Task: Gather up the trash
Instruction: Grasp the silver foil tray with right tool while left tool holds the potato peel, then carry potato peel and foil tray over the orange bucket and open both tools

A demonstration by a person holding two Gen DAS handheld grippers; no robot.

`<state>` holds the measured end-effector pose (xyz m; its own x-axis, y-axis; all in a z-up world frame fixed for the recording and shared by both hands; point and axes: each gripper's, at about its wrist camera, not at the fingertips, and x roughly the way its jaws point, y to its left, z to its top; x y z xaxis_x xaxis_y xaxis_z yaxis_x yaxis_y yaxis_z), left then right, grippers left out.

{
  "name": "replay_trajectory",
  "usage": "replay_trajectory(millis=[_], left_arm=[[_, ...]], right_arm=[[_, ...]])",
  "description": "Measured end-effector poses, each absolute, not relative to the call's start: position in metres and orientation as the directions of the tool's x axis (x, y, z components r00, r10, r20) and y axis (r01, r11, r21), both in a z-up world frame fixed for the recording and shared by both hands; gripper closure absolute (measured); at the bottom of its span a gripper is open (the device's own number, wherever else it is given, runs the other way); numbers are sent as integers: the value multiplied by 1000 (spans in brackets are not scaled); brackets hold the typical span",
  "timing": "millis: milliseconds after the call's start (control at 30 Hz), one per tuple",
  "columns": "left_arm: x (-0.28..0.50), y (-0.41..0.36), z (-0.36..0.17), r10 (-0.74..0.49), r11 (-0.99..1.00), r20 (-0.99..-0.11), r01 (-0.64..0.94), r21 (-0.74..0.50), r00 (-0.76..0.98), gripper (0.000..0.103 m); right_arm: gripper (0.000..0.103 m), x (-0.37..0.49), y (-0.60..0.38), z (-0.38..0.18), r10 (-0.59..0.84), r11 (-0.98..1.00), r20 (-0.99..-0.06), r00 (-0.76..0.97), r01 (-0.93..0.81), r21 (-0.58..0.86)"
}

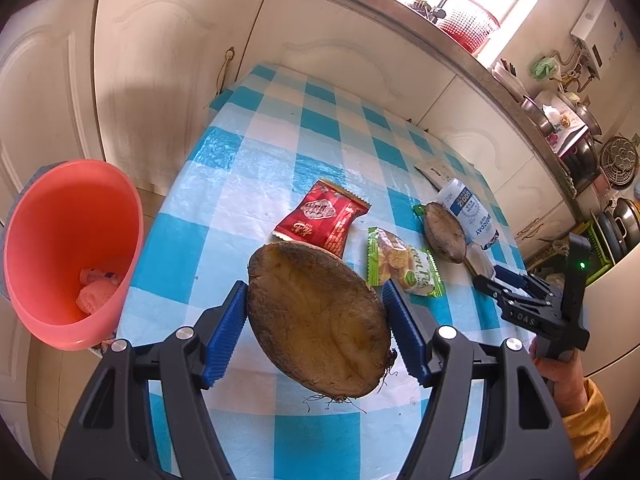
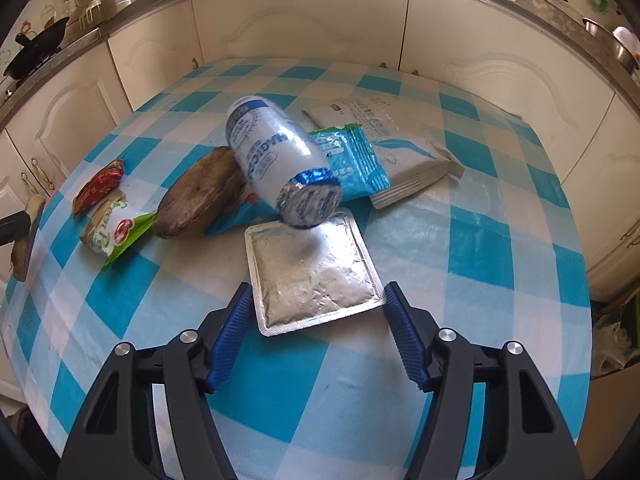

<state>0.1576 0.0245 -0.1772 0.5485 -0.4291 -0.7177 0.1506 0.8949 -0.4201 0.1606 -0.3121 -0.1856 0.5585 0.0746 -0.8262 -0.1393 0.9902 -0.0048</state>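
My left gripper (image 1: 314, 286) is shut on a brown tuber half (image 1: 316, 320), cut face toward the camera, held above the checked table (image 1: 240, 160). Left of the table stands an orange bin (image 1: 72, 248) with crumpled trash at its bottom. My right gripper (image 2: 318, 286) points down at a silver foil pouch (image 2: 312, 272) lying flat between its blue pads. The pouch's right corner meets the right pad and a thin gap shows at the left pad. In the left wrist view the right gripper (image 1: 494, 276) sits at the table's right side.
A second tuber half (image 2: 200, 196), a tipped white-and-blue bottle (image 2: 272, 152), a teal wrapper (image 2: 352, 160), a white packet (image 2: 396, 148), a green snack wrapper (image 2: 112, 228) and a red wrapper (image 2: 100, 184) lie on the table. Cream cabinets (image 1: 160, 60) stand behind it.
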Motion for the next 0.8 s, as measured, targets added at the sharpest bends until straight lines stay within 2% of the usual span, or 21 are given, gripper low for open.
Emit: replay_trajectory(millis=[467,800], left_arm=[[147,41,-187,-429,892,-718,132,-432,549,34],[136,72,-188,-412,889,-701,86,-450,582,34]], right_arm=[[37,110,-282,-180,128,989,-815,565,-132,64],[37,104,-246,-156,192,976,-792,580,-196,92]])
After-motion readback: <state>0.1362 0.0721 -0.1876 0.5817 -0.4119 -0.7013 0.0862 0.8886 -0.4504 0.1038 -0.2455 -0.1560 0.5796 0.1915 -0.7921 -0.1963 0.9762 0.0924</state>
